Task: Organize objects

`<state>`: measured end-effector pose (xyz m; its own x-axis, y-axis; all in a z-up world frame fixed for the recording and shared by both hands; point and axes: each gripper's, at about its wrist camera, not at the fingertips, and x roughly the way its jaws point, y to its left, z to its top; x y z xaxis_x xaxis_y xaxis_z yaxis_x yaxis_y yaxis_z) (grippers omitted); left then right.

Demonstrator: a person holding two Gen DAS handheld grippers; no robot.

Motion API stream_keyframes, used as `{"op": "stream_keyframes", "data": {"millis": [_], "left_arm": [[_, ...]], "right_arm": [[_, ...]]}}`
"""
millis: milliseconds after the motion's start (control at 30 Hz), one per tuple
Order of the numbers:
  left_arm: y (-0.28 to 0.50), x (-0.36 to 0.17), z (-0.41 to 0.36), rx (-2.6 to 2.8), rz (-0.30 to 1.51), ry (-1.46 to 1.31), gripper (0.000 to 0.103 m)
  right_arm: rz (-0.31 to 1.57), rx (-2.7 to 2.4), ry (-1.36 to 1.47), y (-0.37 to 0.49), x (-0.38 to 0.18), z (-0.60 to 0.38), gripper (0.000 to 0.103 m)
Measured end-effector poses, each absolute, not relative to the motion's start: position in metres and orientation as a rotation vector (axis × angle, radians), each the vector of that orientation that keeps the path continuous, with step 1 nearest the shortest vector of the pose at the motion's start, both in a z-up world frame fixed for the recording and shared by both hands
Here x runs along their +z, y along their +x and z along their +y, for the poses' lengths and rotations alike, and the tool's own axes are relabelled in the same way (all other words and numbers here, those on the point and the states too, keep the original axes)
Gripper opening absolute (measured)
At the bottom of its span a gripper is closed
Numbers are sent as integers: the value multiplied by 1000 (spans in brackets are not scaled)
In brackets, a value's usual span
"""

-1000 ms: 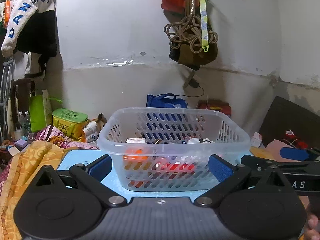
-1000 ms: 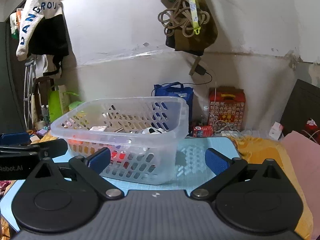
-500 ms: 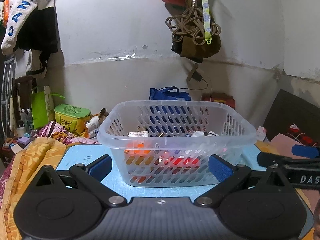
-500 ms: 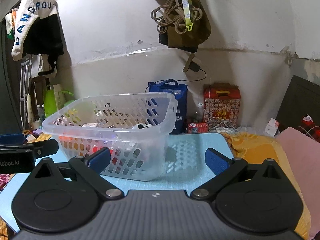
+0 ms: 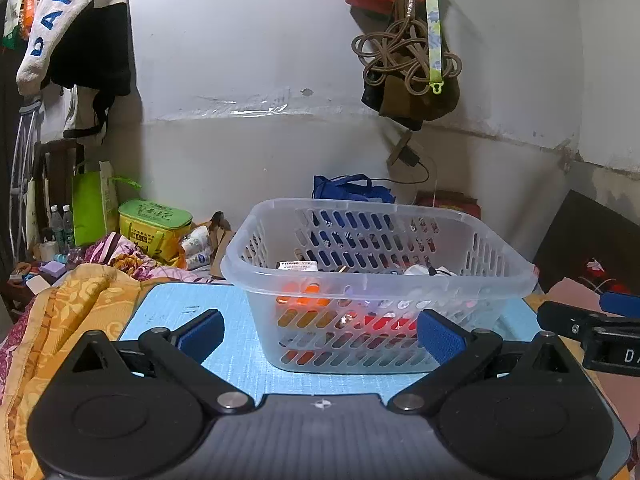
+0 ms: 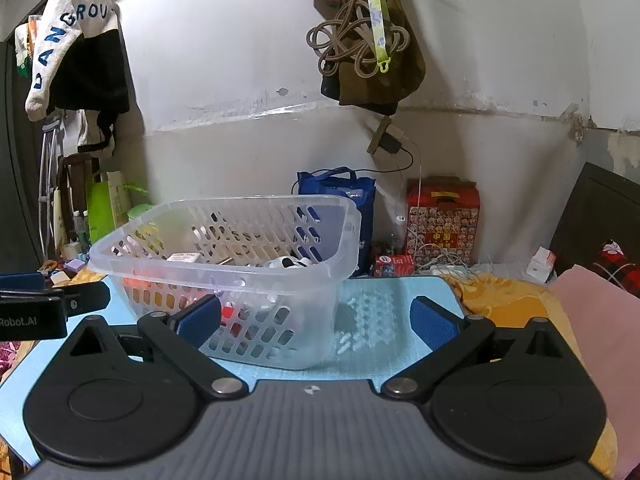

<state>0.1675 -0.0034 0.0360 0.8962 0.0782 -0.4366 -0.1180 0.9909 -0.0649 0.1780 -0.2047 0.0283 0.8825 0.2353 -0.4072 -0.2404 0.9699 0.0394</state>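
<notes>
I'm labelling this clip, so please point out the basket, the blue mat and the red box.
basket (image 5: 376,210): left wrist view, far rim.
blue mat (image 5: 236,344): left wrist view, bare patch left of the basket.
red box (image 6: 442,220): right wrist view, front face.

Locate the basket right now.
The basket sits on the blue mat, dead ahead in the left wrist view and left of centre in the right wrist view, in front of the blue bag.
</notes>
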Motion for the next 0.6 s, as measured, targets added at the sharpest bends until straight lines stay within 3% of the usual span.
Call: {"op": "stream_keyframes", "data": {"millis": [600], "left_arm": [[165, 33, -5, 84, 458, -89, 103]], "right_arm": [[422, 245, -20, 177, 28, -204, 103]]}}
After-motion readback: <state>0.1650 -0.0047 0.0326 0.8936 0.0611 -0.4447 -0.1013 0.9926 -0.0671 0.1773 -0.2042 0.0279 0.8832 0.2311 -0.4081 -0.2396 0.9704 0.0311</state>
